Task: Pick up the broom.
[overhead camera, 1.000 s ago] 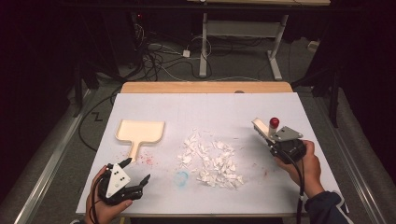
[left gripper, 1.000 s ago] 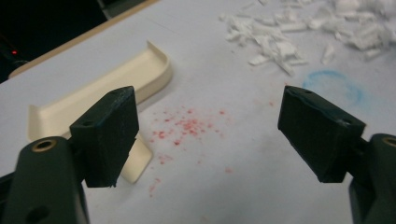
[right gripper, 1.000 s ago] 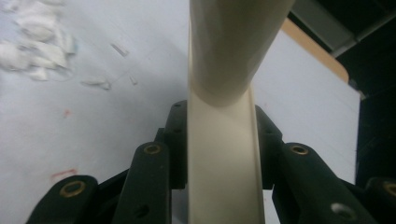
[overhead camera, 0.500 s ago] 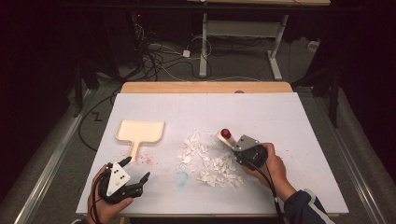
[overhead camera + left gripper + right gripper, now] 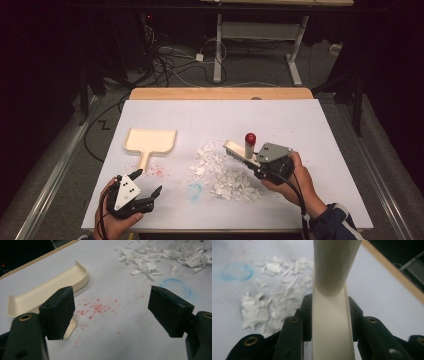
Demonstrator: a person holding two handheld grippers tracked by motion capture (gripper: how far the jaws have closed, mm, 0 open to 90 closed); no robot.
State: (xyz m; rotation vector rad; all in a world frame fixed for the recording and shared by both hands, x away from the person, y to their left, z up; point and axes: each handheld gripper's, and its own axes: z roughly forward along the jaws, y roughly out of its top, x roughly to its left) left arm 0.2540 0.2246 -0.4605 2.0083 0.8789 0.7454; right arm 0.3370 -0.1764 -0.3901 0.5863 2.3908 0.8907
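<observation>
Right claw point(image 5: 252, 162) pinching brush point(image 5: 239, 151) over paper scraps point(image 5: 222, 175); left claw point(image 5: 149, 186) spread, near dustpan point(image 5: 150, 141)

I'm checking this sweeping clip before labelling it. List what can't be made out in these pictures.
- Brush bristles: too small in the high view to tell whether they touch the paper scraps; in the right gripper view the brush's own body hides them.
- Dustpan: in the left gripper view its handle sits behind the left gripper's jaw.
- Paper scraps: blurred in the right gripper view.
- Right gripper: the hand covers its rear in the high view.
</observation>
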